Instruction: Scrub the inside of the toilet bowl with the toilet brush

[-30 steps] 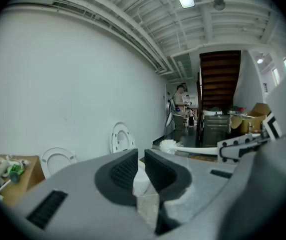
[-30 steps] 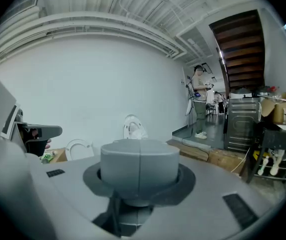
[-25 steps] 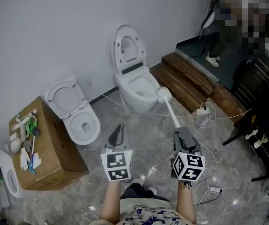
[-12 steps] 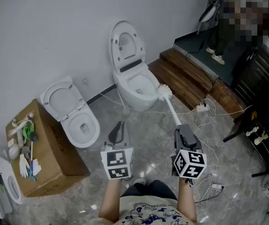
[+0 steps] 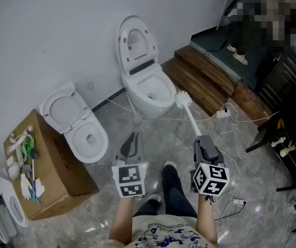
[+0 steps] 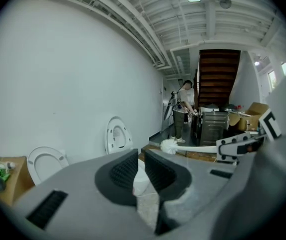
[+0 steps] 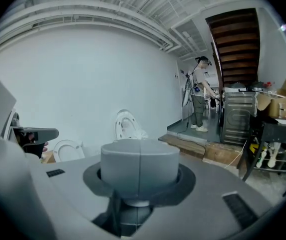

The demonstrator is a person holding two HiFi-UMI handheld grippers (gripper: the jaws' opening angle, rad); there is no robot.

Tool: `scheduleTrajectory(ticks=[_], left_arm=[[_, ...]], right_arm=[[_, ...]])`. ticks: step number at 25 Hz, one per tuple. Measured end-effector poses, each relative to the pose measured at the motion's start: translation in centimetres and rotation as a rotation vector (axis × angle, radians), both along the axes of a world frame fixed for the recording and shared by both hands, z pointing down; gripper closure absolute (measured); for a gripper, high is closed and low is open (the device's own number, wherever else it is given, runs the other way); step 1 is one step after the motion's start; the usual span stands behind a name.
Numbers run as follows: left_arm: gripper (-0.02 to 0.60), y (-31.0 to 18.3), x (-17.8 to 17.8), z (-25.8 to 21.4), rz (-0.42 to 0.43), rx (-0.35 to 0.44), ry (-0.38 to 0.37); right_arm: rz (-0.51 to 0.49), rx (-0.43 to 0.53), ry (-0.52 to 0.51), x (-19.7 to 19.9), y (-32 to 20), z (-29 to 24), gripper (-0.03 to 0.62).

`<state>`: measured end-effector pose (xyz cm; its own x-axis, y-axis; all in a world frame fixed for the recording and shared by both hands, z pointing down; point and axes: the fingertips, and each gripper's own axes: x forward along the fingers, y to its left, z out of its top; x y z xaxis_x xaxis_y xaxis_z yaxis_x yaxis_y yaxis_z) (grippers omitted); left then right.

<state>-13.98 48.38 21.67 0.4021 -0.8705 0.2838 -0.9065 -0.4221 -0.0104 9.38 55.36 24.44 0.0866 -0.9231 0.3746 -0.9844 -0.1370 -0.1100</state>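
Note:
The white toilet (image 5: 164, 101) stands against the wall with its lid (image 5: 135, 41) raised and the bowl open. My right gripper (image 5: 201, 144) is shut on the handle of the toilet brush (image 5: 183, 99). The brush's white bristle head hangs just right of the bowl's rim, outside it. In the right gripper view (image 7: 139, 170) the grey handle end fills the jaws and hides the brush head. My left gripper (image 5: 132, 138) is shut and holds nothing, lower left of the toilet. The left gripper view (image 6: 140, 170) shows the toilet lid (image 6: 117, 134) and the brush (image 6: 170, 145).
A second, smaller toilet (image 5: 74, 129) stands at the left beside a cardboard box (image 5: 52, 165) with cleaning items on top. Wooden steps (image 5: 209, 84) and floor cables (image 5: 224, 114) lie right of the toilet. A black rack (image 5: 291, 138) is far right. A person (image 5: 259, 19) stands behind.
The person holding the grippers has stepped forward; a shoe now shows between the grippers. The toilet sits slightly higher and further left in view. The brush head stays beside the rim.

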Motion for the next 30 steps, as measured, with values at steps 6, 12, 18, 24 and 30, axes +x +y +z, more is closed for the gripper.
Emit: scheduleTrajectory(ticks=[6, 12, 18, 24, 30], left_arm=[[0.549, -3.7, 0.9, 0.5, -0.035, -0.006, -0.006], [0.551, -9.4, 3.1, -0.1, -0.082, 0.009, -0.017], [0.551, -15.8, 5.4, -0.5, -0.145, 0.010, -0.011], [0.551, -21.4, 8.2, -1.5, -0.175, 0.027, -0.008], [0.559, -25.3, 9.7, -1.3, -0.210, 0.022, -0.006]], right_arm=[[-0.009, -0.008, -0.006, 2.1, -4.3, 0.7, 0.434], [-0.045, 0.000, -0.012, 4.9, -11.3, 0.5, 0.434], [-0.108, 0.004, 0.000, 7.6, -19.0, -0.4, 0.434], [-0.155, 0.013, 0.006, 10.2, -25.7, -1.1, 0.434], [-0.183, 0.010, 0.004, 12.1, -30.2, -0.9, 0.434]])
